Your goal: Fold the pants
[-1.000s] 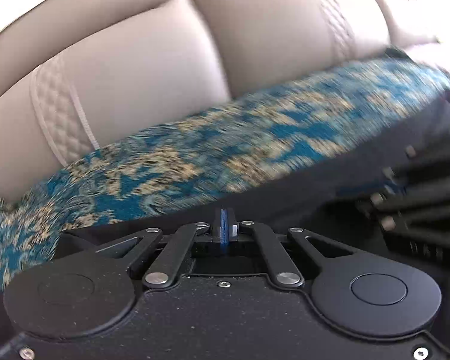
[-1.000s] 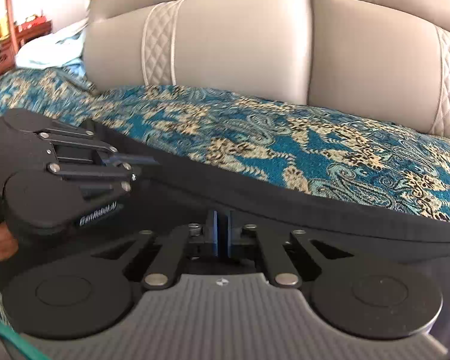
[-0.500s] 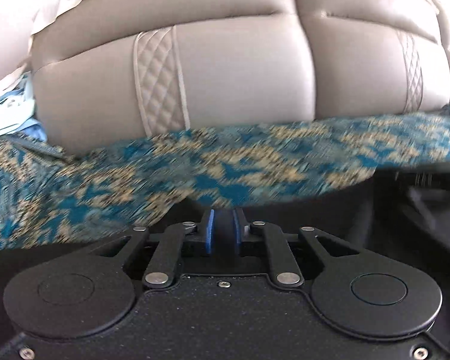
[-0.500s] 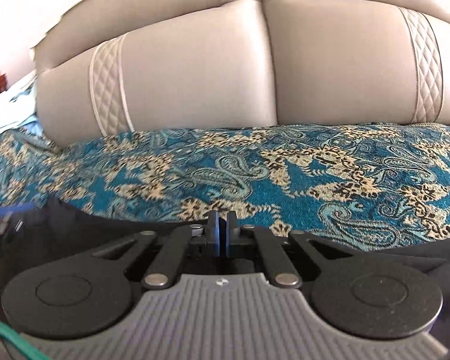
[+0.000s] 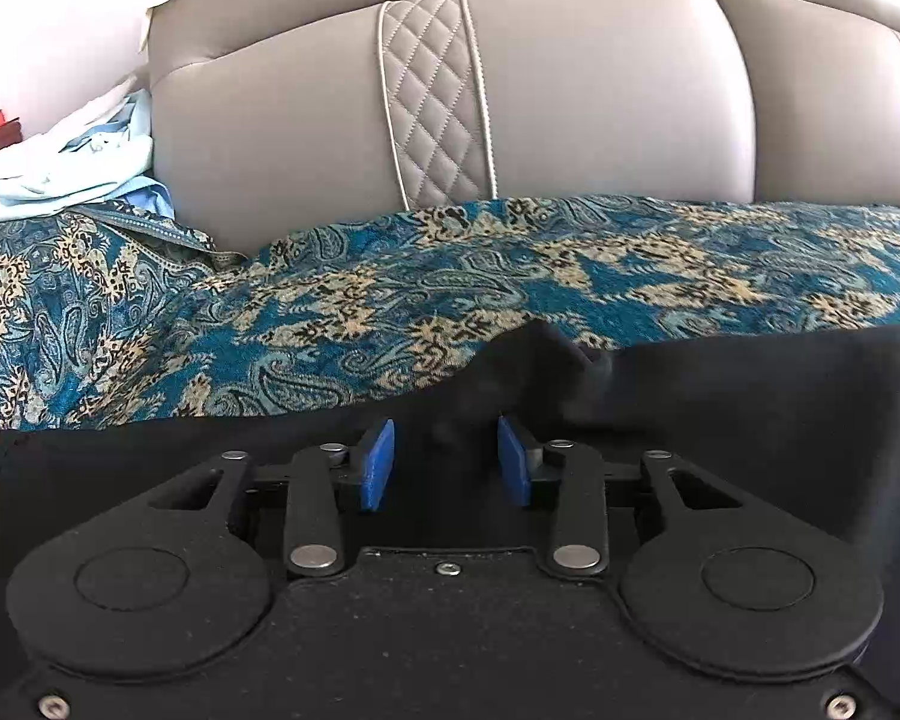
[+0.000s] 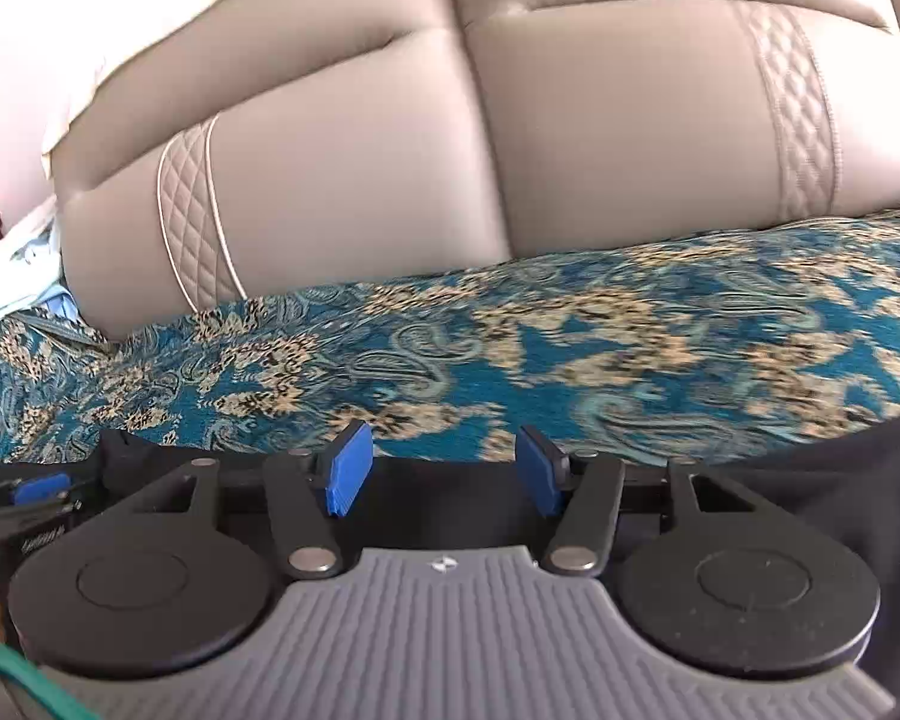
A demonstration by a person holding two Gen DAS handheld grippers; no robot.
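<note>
pants [image 5: 720,414]: black, flat on patterned bed cover [image 5: 330,312] below headboard [image 5: 600,120] | left gripper [image 5: 444,468]: fingers parted, holding nothing, low over a raised pucker of cloth | right gripper [image 6: 441,471]: fingers wide apart, empty, at the pants' far edge | judgement: fold laid, both released

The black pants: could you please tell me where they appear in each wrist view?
Left wrist view: the black pants fill the lower band, a raised fold between the open left hand-held gripper.
Right wrist view: pants at lower right, beneath the open right hand-held gripper.
Shared landmark: the quilted cushion strip.
</note>
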